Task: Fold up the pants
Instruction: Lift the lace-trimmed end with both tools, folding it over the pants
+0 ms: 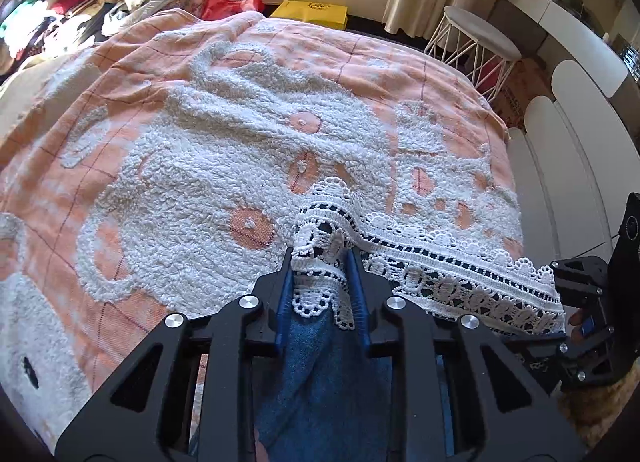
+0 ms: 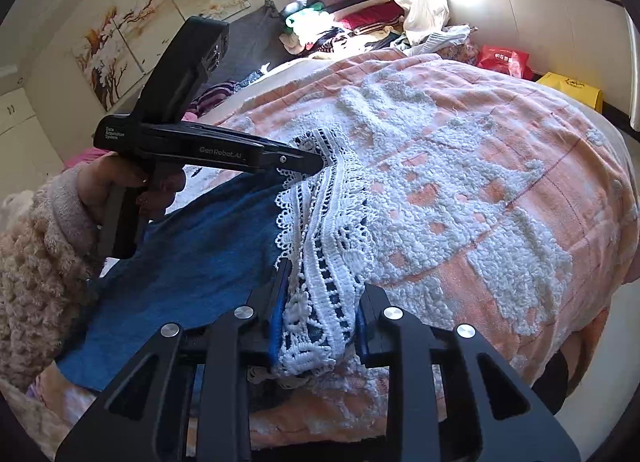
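The blue pants [image 1: 320, 374] with a white lace hem [image 1: 460, 274] lie on a peach and white fluffy blanket [image 1: 180, 150]. My left gripper [image 1: 320, 262] is shut on a bunched corner of the lace, its blue pads pressing from both sides. The right gripper [image 1: 568, 314] holds the other end of the hem at the frame's right edge. In the right wrist view, my right gripper [image 2: 328, 286] is shut on the lace hem [image 2: 332, 238], with the blue pants [image 2: 192, 254] spreading left. The left gripper [image 2: 316, 164] pinches the far corner, held by a hand in a fluffy sleeve [image 2: 40, 262].
Piled clothes [image 2: 360, 14] lie at the bed's far side. A red bag [image 1: 234, 0] and a yellow bag [image 1: 310, 12] sit beyond the blanket. A white wire stool [image 1: 476, 38] stands to the right, beside white padded panels [image 1: 560, 166].
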`<state>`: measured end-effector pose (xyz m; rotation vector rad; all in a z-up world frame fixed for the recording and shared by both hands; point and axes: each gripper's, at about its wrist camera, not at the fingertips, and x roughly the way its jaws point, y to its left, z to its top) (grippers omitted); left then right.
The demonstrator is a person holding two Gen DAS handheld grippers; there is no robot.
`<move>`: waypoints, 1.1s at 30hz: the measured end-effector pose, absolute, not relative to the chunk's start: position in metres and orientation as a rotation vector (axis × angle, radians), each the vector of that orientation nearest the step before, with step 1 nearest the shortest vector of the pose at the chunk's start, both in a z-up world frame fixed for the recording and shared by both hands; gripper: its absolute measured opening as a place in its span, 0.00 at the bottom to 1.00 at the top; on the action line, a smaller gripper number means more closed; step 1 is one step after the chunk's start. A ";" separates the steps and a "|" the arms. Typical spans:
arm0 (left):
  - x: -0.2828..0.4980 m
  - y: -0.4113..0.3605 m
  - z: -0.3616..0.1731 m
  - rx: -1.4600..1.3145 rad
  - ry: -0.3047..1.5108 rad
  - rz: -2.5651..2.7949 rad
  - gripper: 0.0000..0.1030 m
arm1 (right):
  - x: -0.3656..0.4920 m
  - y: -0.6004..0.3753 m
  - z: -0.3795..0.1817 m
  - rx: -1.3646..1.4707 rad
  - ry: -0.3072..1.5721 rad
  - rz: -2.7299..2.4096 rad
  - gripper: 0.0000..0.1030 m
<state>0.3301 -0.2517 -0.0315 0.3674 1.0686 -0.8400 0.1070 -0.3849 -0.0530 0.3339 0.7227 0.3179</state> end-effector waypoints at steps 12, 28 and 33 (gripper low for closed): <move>0.314 -0.178 0.025 0.081 1.004 -1.000 0.13 | 0.070 -0.340 0.015 0.253 0.582 0.414 0.24; 0.271 -0.022 0.022 -0.109 1.039 -0.853 0.26 | 0.065 -0.177 -0.009 -0.044 0.733 0.672 0.24; 0.256 0.020 0.020 -0.262 1.030 -0.809 0.40 | 0.052 -0.144 -0.015 -0.191 0.724 0.677 0.28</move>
